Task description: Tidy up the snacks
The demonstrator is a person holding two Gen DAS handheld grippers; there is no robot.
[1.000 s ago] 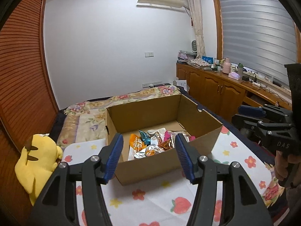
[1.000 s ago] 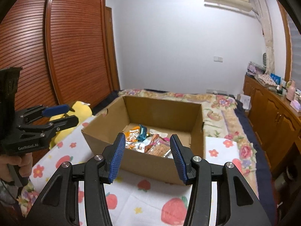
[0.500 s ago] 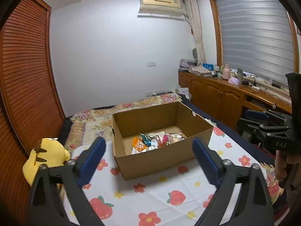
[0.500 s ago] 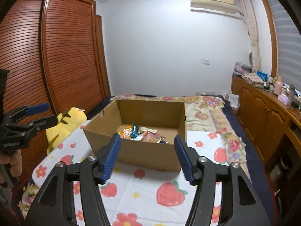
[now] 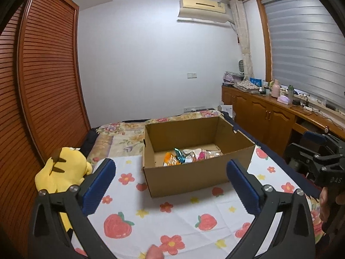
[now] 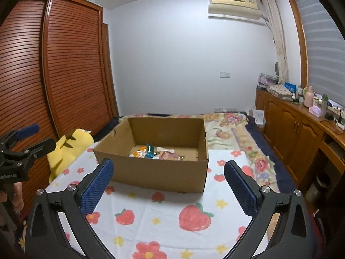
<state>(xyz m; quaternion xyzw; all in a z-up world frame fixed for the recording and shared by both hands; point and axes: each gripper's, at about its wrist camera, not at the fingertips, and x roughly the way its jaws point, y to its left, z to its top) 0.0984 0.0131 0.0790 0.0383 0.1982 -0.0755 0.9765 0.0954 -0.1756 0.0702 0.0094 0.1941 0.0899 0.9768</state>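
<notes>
- Left claw [image 5: 170, 185], right claw [image 6: 168, 185]: both opening wide, nothing between them.
- Box [image 6: 159, 172]: holds the snacks [image 6: 155, 152].
- Step: likely finished, or reaching in next.

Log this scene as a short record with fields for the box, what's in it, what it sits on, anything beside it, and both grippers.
box: open cardboard box, upright
contents: loose snack packets on its floor
surface: cloth with strawberries and flowers
beside: yellow plush toy at the cloth's left edge, apart from the box
left gripper: jaws opening, nothing between them, short of the box
right gripper: jaws opening, nothing between them, short of the box
</notes>
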